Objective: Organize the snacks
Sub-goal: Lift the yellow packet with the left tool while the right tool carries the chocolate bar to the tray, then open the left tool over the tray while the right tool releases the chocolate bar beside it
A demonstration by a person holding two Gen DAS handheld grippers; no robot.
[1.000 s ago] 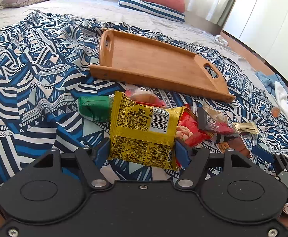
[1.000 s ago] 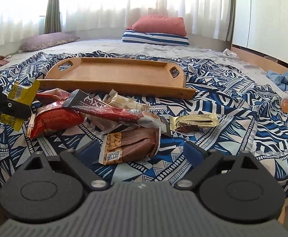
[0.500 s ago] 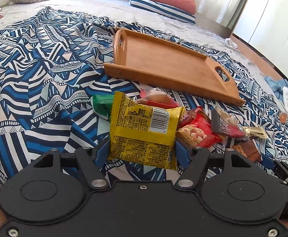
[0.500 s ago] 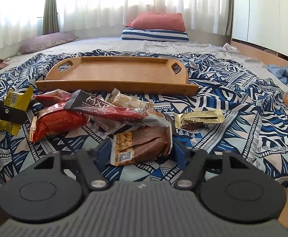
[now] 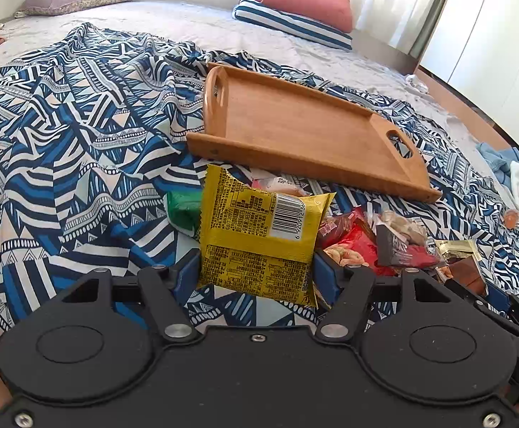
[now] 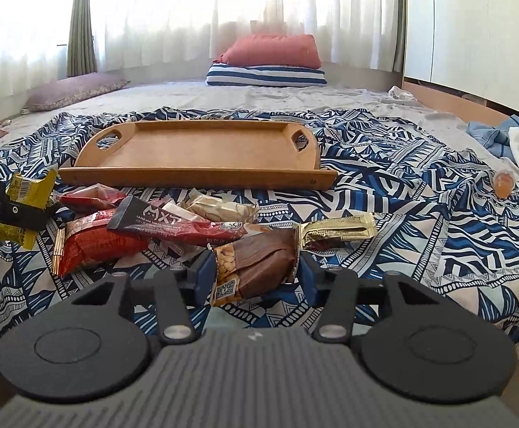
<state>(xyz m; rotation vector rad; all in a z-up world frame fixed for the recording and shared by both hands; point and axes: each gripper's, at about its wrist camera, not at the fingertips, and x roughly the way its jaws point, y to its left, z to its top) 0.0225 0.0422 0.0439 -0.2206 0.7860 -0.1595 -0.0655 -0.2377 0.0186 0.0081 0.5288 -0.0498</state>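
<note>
Bed (image 5: 63,135) with patterned blue blanket fills both views. Wooden tray (image 5: 295,128), upper centre of frame, nothing in it, lies just beyond the snack pile. Left tongs (image 5: 256,278) clamped on a yellow packet (image 5: 259,239), held upright above the blanket at lower centre. Right tongs (image 6: 256,278) closed on a brown bar (image 6: 259,264), lower centre; whether it is off the blanket, cannot tell. Red bag (image 6: 92,246) and gold wrapper (image 6: 334,232) lie loose beside it. Judgement: carry both over the tray's near rim, lifting clear of it, then release low and flat, side by side.
</note>
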